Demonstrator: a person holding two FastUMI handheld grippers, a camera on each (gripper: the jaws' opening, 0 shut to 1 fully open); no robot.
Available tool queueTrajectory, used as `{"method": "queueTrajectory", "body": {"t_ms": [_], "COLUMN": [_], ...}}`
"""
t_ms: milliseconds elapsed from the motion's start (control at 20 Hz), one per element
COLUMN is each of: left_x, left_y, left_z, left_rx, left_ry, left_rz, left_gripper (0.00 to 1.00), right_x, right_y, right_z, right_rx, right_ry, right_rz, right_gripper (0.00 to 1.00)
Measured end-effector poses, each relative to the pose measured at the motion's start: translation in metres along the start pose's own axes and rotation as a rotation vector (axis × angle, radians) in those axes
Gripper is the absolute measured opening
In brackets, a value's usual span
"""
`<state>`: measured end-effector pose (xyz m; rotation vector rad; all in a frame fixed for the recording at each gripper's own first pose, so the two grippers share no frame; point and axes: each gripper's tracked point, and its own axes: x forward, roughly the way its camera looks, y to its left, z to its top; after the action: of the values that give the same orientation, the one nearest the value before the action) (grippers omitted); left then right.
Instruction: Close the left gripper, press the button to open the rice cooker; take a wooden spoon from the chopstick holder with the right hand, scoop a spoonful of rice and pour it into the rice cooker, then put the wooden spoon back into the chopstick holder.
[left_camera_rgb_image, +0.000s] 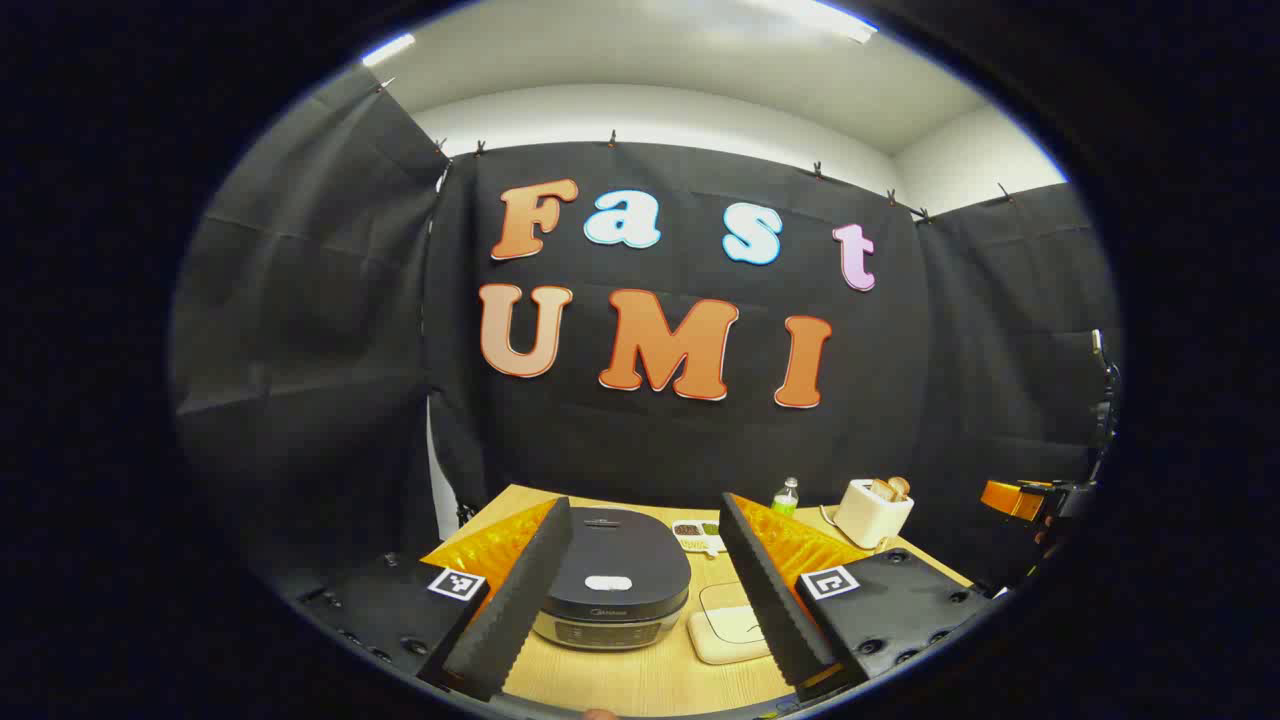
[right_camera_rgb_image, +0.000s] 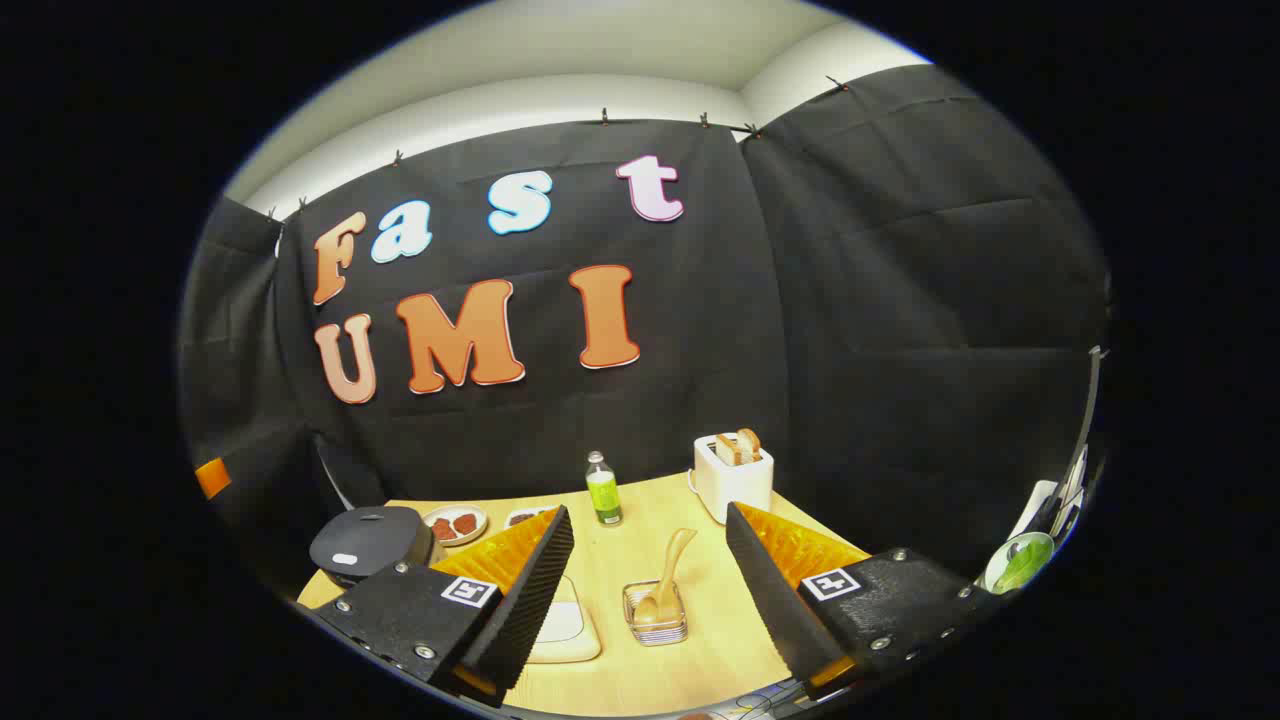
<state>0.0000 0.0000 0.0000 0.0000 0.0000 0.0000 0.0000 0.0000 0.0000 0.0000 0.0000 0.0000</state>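
Table (right_camera_rgb_image: 690, 640) holds rice cooker (left_camera_rgb_image: 615, 580), toaster (right_camera_rgb_image: 733, 475), bottle (right_camera_rgb_image: 603, 490).

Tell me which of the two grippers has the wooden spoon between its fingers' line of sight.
The right gripper: the wooden spoon stands in the chopstick holder straight ahead of it.

One rice cooker (left_camera_rgb_image: 610, 590), one toaster (right_camera_rgb_image: 733, 475), one bottle (right_camera_rgb_image: 603, 490), one wooden spoon (right_camera_rgb_image: 664, 578), perhaps two dishes (right_camera_rgb_image: 455, 523).

- My left gripper (left_camera_rgb_image: 640, 590) hangs in the air, jaws spread wide, gripping nothing.
- My right gripper (right_camera_rgb_image: 650, 590) hovers likewise, fingers (right_camera_rgb_image: 525, 590) parted and empty.
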Motion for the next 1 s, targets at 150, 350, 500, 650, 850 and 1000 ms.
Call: {"method": "queueTrajectory", "body": {"t_ms": [150,350,500,650,850,1000], "left_x": [-0.011,-0.009,-0.001,0.006,0.01,0.014], "left_y": [-0.006,-0.03,-0.029,-0.033,-0.042,-0.05], "left_z": [-0.002,0.009,0.021,0.029,0.027,0.027], "left_rx": [-0.001,-0.04,-0.018,0.025,0.023,0.0], "left_ry": [0.014,0.014,-0.001,-0.02,-0.026,-0.019], "left_rz": [0.016,-0.011,0.015,0.031,0.047,0.047], "left_gripper": [0.96,0.99,0.99,0.99,0.97,1.0], "right_x": [-0.01,-0.02,-0.022,-0.02,-0.01,-0.003], "right_y": [0.005,-0.013,-0.028,-0.033,-0.04,-0.042], "right_z": [0.012,0.024,0.04,0.046,0.05,0.053], "right_rx": [0.021,-0.093,-0.163,-0.168,-0.179,-0.179], "right_ry": [-0.021,-0.019,-0.044,-0.045,-0.056,-0.067], "right_rz": [0.047,0.037,0.02,0.033,0.048,0.06], "right_gripper": [0.95,1.0,0.95,0.95,1.0,1.0]}}
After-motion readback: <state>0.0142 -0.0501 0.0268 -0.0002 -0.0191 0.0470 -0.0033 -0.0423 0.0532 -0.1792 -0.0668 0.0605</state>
